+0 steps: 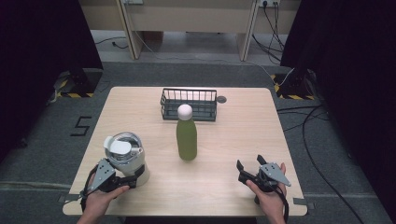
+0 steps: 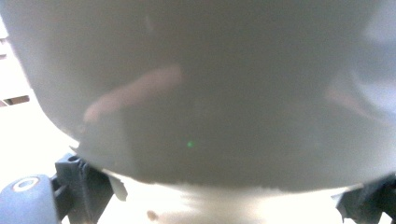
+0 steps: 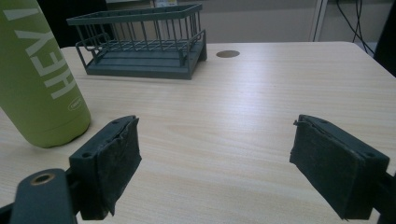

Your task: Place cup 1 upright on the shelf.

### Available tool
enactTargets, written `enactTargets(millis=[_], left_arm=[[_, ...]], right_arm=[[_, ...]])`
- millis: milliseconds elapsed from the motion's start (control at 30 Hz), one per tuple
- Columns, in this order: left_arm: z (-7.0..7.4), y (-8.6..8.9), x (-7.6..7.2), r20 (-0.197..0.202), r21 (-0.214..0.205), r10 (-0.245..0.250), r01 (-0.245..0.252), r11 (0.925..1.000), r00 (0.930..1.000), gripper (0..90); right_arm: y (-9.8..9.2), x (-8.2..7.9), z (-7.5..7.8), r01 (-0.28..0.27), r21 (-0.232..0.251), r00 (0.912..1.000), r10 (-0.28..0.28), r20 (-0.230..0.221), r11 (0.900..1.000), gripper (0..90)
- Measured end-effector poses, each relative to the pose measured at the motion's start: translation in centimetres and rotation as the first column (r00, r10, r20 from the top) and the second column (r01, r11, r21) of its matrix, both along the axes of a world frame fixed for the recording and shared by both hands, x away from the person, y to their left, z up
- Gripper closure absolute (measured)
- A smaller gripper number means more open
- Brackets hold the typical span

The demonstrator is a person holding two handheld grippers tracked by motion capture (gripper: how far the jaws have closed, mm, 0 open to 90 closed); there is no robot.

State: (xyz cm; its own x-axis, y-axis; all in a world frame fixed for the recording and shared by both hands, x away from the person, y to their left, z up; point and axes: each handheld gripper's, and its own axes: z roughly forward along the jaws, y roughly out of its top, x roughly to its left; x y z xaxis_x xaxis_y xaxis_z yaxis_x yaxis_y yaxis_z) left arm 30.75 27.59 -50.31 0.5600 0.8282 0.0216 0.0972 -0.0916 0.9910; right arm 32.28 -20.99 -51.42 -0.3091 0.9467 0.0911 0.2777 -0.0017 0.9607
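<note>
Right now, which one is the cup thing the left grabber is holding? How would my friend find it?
Start at the wooden table and go to its near left corner, where the left gripper is. The white tumbler stands there, short and wide with a lid; the green bottle beside it is tall and slim.

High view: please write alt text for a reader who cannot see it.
A person's left gripper closes around the base of a white lidded tumbler at the near left of a wooden table, while the right gripper rests open at the near right. A green bottle with a white cap stands upright mid-table, in front of an empty dark wire basket.
</note>
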Motion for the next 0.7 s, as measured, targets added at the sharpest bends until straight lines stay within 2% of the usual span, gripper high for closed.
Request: enactTargets(millis=[100, 267, 700], left_arm=[[0.1, -0.1, 0.0, -0.005, -0.013, -0.009, 0.009, 0.9999, 0.9999, 9.8], [0.5, -0.5, 0.0, 0.016, 0.004, -0.015, 0.015, 0.9999, 0.9998, 9.8], [2.2, -1.2, 1.5, 0.045, -0.002, -0.019, 0.019, 0.9998, 0.9988, 9.8]], right_arm=[[0.0, 0.0, 0.0, 0.001, 0.000, 1.0000, -0.001, -0.001, 1.0000, 15.3], [-0.1, 0.1, 0.0, 0.005, 0.003, 1.0000, -0.005, -0.001, 1.0000, 15.4], [-0.2, 0.1, 0.1, 0.009, 0.012, 1.0000, -0.009, 0.001, 0.9999, 15.5]])
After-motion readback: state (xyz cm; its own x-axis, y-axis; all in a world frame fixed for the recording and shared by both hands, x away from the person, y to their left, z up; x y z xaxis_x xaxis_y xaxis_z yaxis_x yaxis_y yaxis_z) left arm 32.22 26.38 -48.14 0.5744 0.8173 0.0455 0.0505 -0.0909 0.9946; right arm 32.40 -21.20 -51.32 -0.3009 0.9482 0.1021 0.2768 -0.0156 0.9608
